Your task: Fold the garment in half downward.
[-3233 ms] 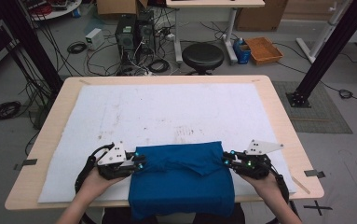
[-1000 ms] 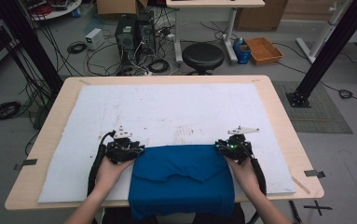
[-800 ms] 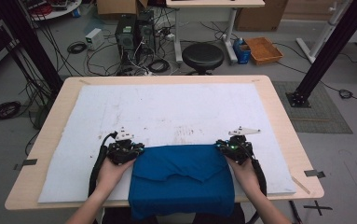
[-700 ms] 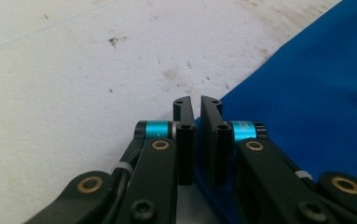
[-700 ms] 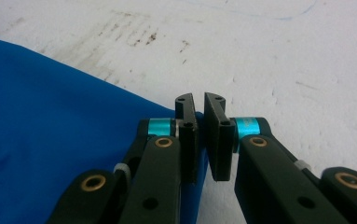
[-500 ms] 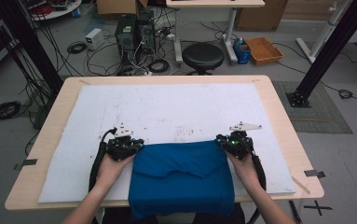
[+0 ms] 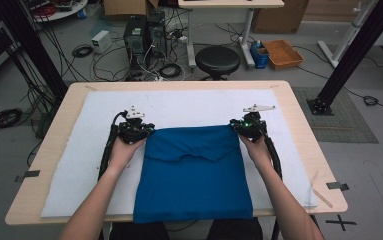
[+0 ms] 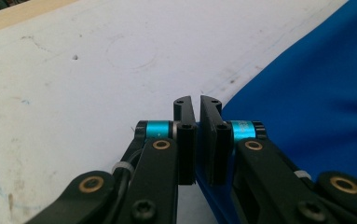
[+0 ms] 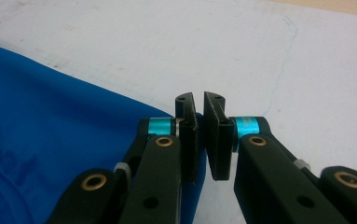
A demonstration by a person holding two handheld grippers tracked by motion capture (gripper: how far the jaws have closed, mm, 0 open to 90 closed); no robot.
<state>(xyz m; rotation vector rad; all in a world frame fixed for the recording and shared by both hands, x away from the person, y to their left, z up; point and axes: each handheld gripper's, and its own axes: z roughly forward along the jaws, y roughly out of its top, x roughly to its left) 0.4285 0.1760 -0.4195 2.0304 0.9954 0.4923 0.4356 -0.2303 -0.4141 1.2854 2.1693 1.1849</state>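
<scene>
one white mat (image 7: 189, 107) covers the wooden table (image 7: 304, 135), cluttered floor (image 7: 129, 55) beyond.

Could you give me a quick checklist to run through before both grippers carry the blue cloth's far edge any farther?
1. Left gripper shut on the blue cloth: ok, fabric sits between the jaws.
2. Right gripper shut on the cloth: ok.
3. Both hold matching far corners: ok.
4. Far edge taut between them: ok.
5. White mat ahead bare: ok.
6. Near edge overhanging the table: not ok.
</scene>
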